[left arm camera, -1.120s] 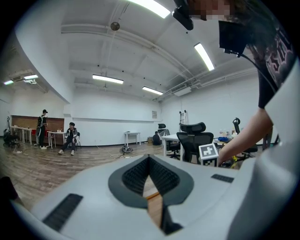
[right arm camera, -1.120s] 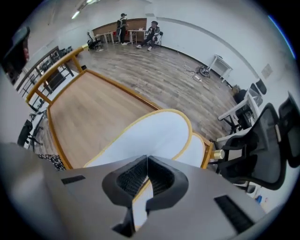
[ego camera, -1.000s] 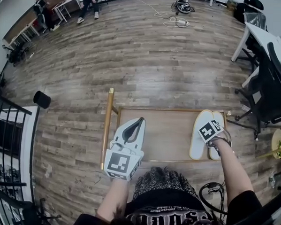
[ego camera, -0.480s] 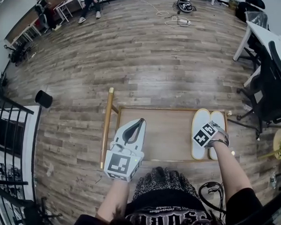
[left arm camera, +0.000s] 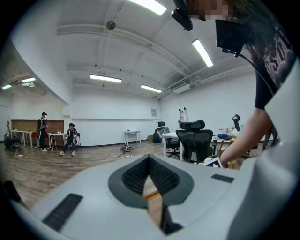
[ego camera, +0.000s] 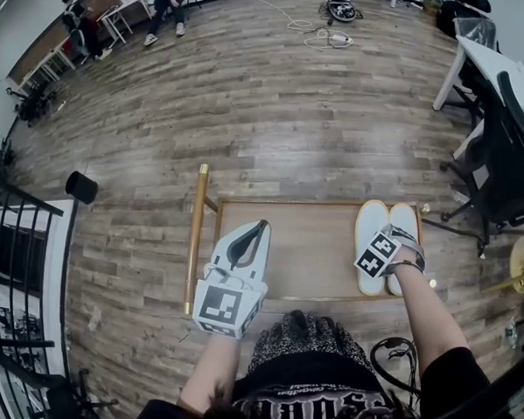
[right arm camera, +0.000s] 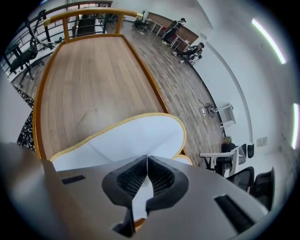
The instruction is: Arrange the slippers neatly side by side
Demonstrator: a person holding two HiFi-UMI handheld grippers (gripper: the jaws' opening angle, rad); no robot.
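Item: pair of white slippers with yellow edging, on a low wooden table with a raised orange-brown rim, standing on a plank floor. Position: both slippers lie at the table's right end in the head view, soles down, toes pointing away from the person, parallel and touching along their inner edges. First slipper: the one nearer the table's middle, with bare tabletop stretching away on its open side. Its white upper rises in a creased fold to the tips of the right gripper, whose ribbed dark pads are closed together on that fabric; white material shows in the slit beneath the tips. Second slipper: just beside the first, against the table's right rim; in the right gripper view only a sliver of its yellow edge shows past the first slipper's toe. Left gripper: held over the table's left part, well apart from both slippers, pointing nearly level; its pads meet at the tips with nothing between them, only tabletop showing through the gap behind. Surroundings: black office chair and a white desk to the right.
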